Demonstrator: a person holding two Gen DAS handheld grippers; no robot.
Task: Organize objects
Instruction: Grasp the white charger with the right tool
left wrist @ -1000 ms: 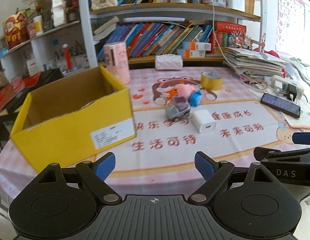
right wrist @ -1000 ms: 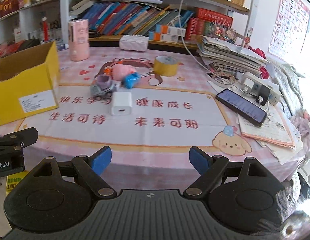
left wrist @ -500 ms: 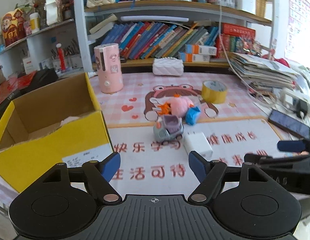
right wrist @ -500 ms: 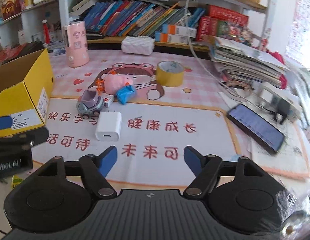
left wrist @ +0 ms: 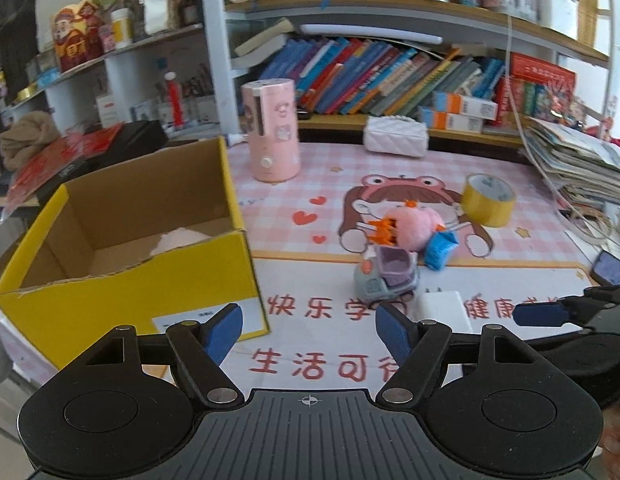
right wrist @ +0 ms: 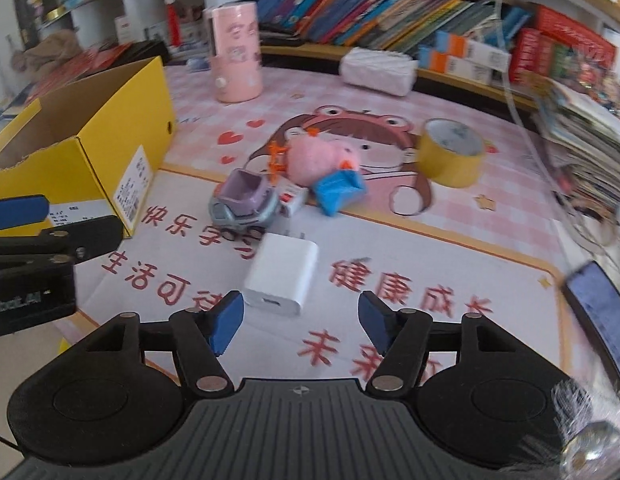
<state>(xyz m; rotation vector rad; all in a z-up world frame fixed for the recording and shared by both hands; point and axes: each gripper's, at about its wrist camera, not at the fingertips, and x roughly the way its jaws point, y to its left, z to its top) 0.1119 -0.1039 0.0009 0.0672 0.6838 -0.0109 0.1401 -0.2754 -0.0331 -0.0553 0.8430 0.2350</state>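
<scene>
On a pink checked tabletop below crowded bookshelves, the left wrist view looks past the left gripper (left wrist: 308,330), its blue pads apart with nothing between them, toward an open yellow cardboard box (left wrist: 133,256) at the left. A second earlier that box sat farther off; the view has since drawn closer to the table and the jaws have narrowed partway, then levelled off. A small cluster waits right of the box: a grey and lilac toy car (left wrist: 386,280), a pink plush toy (left wrist: 414,228) with an orange plastic piece at its side, a blue crumpled wrapper (left wrist: 440,248) and a white square charger block (left wrist: 444,306). A roll of yellow tape (left wrist: 488,200) stands behind them.

In the right wrist view, the right gripper (right wrist: 300,322) has closed in on the cluster since a second ago. Its jaws are closing, empty, and the white charger block (right wrist: 281,276) lies just ahead of the left pad, not yet between the pads. That approach suggests the charger is the first pick, probably bound for the box, where none of the cluster yet sits.
</scene>
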